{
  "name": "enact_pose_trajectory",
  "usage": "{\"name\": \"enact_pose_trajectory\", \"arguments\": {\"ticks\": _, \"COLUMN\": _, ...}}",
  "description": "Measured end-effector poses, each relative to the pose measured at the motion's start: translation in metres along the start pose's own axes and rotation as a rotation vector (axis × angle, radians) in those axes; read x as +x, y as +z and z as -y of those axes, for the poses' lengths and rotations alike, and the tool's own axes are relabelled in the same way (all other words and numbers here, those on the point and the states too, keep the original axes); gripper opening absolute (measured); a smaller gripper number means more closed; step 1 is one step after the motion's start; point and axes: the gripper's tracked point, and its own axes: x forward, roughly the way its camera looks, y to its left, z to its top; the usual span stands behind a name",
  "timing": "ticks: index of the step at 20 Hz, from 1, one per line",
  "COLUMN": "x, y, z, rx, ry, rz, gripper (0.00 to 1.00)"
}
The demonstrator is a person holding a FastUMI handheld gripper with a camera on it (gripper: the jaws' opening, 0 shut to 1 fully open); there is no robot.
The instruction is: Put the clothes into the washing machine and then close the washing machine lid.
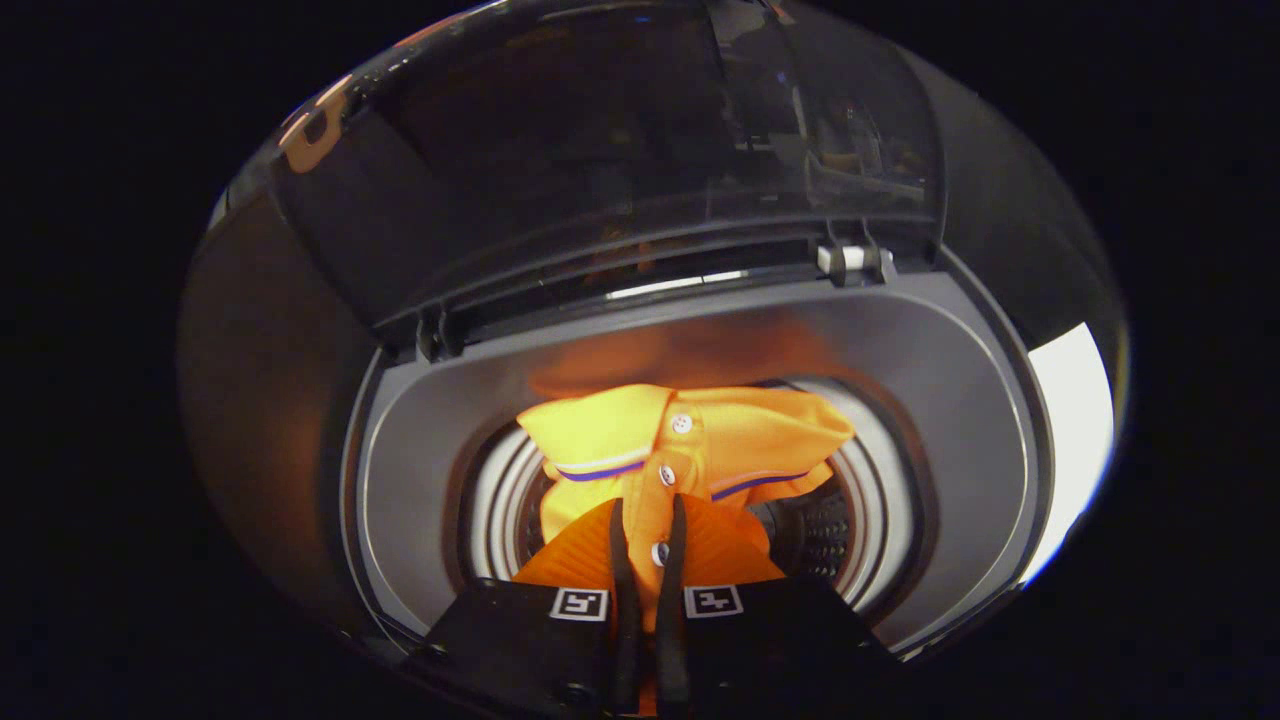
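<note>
gripper (648, 515) fingers pinched on orange button-placket polo shirt (690, 440) with purple-striped collar, bunched over steel drum mouth of grey top-load washing machine (930, 400), dark glass lid (600, 150) up

Dim, fisheye-warped; lid (600, 150) reflects glare; orange shirt (690, 440) brightly lit.

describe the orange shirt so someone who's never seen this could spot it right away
Start at the top-loading washing machine with its lid raised. In its round drum opening hangs the orange polo shirt, pinched at its button placket between the claw fingers. It is the one bright thing among grey and dark parts, with white buttons and a purple-and-white stripe on the collar.
</note>
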Motion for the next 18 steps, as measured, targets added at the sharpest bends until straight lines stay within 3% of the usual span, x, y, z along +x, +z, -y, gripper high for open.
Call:
{"name": "enact_pose_trajectory", "arguments": {"ticks": 5, "x": 0.020, "y": -0.006, "z": 0.002, "rx": 0.018, "ry": -0.051, "rz": -0.141, "gripper": 0.14}}
{"name": "enact_pose_trajectory", "arguments": {"ticks": 11, "x": 0.025, "y": 0.010, "z": 0.000, "rx": -0.094, "ry": -0.081, "rz": -0.129, "gripper": 0.19}}
{"name": "enact_pose_trajectory", "arguments": {"ticks": 14, "x": 0.027, "y": 0.008, "z": 0.005, "rx": -0.111, "ry": -0.099, "rz": -0.141, "gripper": 0.30}}
{"name": "enact_pose_trajectory", "arguments": {"ticks": 18, "x": 0.021, "y": 0.008, "z": 0.005, "rx": -0.130, "ry": -0.084, "rz": -0.149, "gripper": 0.70}}
